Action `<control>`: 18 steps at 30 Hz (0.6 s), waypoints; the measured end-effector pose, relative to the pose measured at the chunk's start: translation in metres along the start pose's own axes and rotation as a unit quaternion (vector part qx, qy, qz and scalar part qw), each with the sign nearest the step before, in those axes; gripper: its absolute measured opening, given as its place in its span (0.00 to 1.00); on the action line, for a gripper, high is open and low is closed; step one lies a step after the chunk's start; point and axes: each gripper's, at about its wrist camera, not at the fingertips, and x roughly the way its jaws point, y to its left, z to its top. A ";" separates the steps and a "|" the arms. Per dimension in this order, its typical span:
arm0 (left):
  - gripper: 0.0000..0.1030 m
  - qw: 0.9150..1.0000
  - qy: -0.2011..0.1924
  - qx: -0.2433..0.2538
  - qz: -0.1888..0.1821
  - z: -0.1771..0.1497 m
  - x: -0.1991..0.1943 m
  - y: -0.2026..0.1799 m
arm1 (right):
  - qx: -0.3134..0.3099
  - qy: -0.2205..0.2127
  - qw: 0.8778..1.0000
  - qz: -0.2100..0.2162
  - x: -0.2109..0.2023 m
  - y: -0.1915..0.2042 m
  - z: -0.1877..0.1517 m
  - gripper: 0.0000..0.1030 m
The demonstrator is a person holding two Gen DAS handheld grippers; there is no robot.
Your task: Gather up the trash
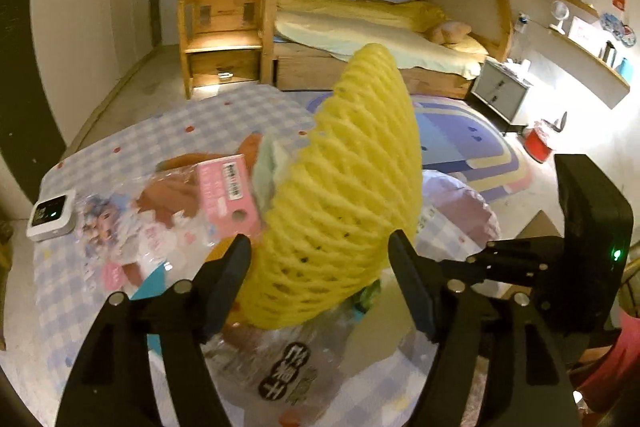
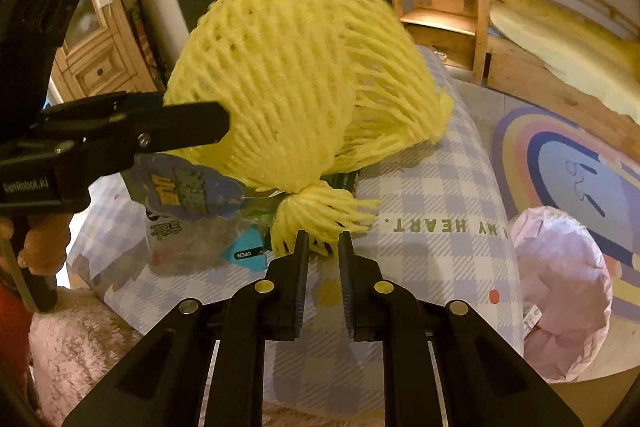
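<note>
A yellow foam fruit net (image 1: pixel 344 187) stands upright above the table, between the fingers of my left gripper (image 1: pixel 318 251), whose pads touch both its sides. In the right wrist view one left finger (image 2: pixel 192 131) lies against the net (image 2: pixel 296 75); the other is hidden behind it. My right gripper (image 2: pixel 324 237) is nearly closed, with the net's lower tuft (image 2: pixel 320 215) at its tips. Under the net lie a pink-labelled doll packet (image 1: pixel 180 211), a clear bag with black print (image 1: pixel 288 371) and a blue-green wrapper (image 2: pixel 188 195).
The table wears a blue checked cloth (image 2: pixel 440 227). A white device (image 1: pixel 52 215) sits at its left edge. A bin lined with a pink bag (image 2: pixel 560 291) stands on the floor beside the table. A rug (image 1: pixel 460 139), a red bucket (image 1: pixel 540 143) and a bunk bed lie beyond.
</note>
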 end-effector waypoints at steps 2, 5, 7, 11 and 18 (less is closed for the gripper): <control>0.45 1.000 0.008 0.005 -0.006 0.001 0.003 -0.003 | 0.002 -0.001 1.000 -0.003 -0.001 -0.001 0.001 0.15; 0.11 1.000 0.017 0.018 -0.006 0.000 0.003 -0.013 | 0.005 -0.003 1.000 -0.008 -0.006 -0.002 0.001 0.15; 0.09 1.000 0.002 0.021 0.000 -0.001 -0.004 -0.023 | 0.006 -0.009 1.000 -0.014 -0.014 -0.002 0.000 0.16; 0.08 0.997 -0.058 0.042 0.034 0.002 -0.035 -0.046 | 0.013 -0.034 0.999 -0.039 -0.046 -0.007 -0.002 0.17; 0.08 0.983 -0.163 0.019 0.076 0.015 -0.115 -0.061 | 0.020 -0.069 0.996 -0.052 -0.088 -0.004 -0.001 0.24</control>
